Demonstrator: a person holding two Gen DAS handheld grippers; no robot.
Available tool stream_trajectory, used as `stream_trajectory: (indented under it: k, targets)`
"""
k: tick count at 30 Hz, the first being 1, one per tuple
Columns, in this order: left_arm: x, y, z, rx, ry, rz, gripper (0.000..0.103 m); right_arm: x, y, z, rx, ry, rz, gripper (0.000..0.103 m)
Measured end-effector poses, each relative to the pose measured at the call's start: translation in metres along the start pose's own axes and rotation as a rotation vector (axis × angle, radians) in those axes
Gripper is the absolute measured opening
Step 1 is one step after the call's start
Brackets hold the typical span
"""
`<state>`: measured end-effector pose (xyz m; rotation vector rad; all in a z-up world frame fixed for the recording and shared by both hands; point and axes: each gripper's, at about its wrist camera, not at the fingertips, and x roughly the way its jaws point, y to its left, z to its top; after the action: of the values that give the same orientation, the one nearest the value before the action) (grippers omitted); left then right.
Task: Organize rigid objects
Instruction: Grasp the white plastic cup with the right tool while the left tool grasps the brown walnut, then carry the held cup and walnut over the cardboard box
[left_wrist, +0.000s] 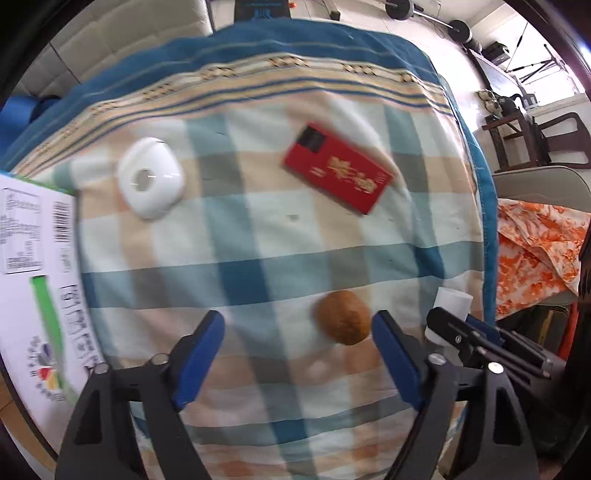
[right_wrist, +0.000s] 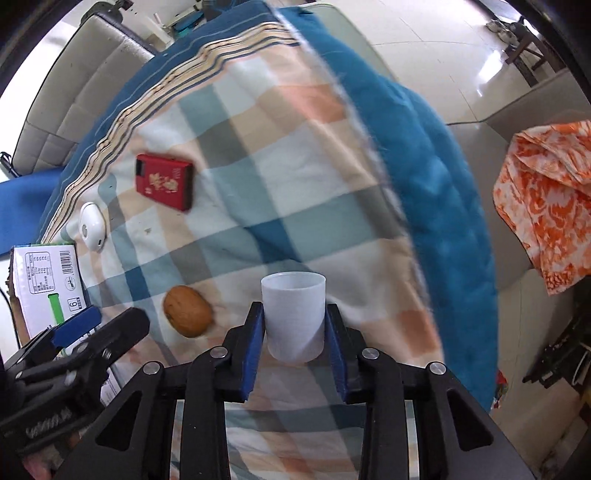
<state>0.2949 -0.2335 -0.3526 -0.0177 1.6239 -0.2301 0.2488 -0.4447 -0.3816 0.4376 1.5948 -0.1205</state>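
1. The right gripper (right_wrist: 294, 334) is clamped on the translucent white cup (right_wrist: 293, 314): both blue pads press its lower wall from either side, the cup upright with its open mouth away from the claw
2. The left gripper (left_wrist: 298, 334) is parted and holds nothing; bare checked blanket (left_wrist: 258, 229) shows between its blue pads
3. The relation that matters: the brown nut (left_wrist: 343, 322) lies on the blanket inside the left claw's span, hard up by the right-hand pad, well off the midline; I cannot tell whether that pad touches it
4. The nut's long axis runs roughly along the fingers, tilted a little, so the pads would meet its narrower width
5. The left claw is far nearer the nut; from the right wrist view the nut sits off to the left of the cup, near but apart
6. The left hand points almost straight down at the blanket; the right points steeply down too, its body just past the left claw's right finger
7. Farther ahead of the left claw lie the red box (left_wrist: 338, 169) and, to the left, the white rounded case (left_wrist: 150, 177); the printed carton (left_wrist: 33, 280) is at far left
8. Judged next: shift the left claw right to centre the nut before closing
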Motion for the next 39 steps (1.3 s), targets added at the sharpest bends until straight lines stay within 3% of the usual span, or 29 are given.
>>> stream_trajectory:
  k: [5, 8, 13, 15, 27, 39]
  targets:
    - [0.021, -0.016, 0.009, 0.008, 0.061, -0.015, 0.065, 0.005, -0.023, 0.0, 0.049, 0.005, 0.015, 0.034]
    - [0.03, -0.02, 0.01, 0.016, 0.082, -0.006, 0.046, 0.01, -0.021, -0.001, 0.057, 0.003, 0.015, 0.035]
    - [0.033, -0.026, 0.01, 0.043, 0.07, 0.024, 0.043, 0.017, -0.019, 0.002, 0.06, 0.014, 0.004, 0.034]
    - [0.033, -0.029, 0.011, 0.048, 0.059, 0.041, 0.036, 0.02, -0.017, 0.003, 0.059, 0.014, -0.008, 0.034]
    - [0.027, -0.026, -0.006, 0.079, 0.019, 0.05, 0.036, 0.021, 0.001, 0.001, 0.014, 0.004, -0.099, 0.034]
    - [-0.014, -0.027, -0.021, 0.098, -0.06, 0.056, 0.036, -0.008, 0.015, -0.016, -0.007, -0.035, -0.092, 0.034]
